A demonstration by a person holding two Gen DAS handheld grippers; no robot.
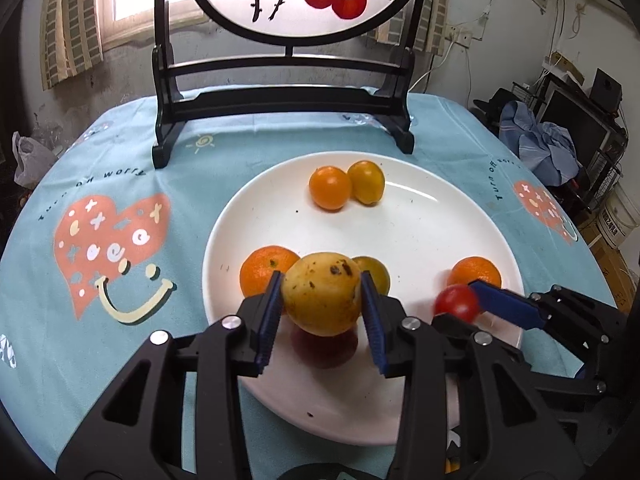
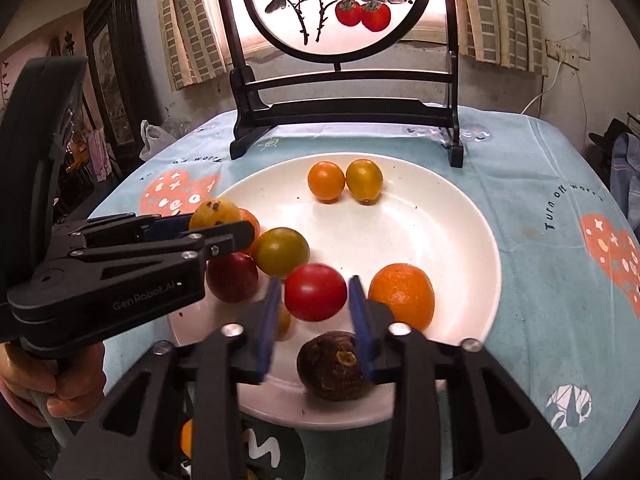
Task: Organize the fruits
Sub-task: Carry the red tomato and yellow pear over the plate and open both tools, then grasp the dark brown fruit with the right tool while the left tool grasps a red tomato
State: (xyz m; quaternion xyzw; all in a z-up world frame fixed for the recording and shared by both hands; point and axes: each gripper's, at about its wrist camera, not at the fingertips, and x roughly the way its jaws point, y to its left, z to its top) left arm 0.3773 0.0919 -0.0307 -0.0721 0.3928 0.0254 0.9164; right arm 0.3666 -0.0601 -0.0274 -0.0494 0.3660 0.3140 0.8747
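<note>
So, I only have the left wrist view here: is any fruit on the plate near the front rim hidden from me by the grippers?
Observer: Yes, a dark brown fruit lies by the near rim of the white plate, under the right gripper.
Operator: And the reddish smudge below the yellow fruit?
Observer: That is a dark red fruit on the plate, beneath the left gripper and beside an olive-green fruit.
Operator: What holds the left gripper?
Observer: A hand wraps its handle, at the lower left of the right wrist view.
</note>
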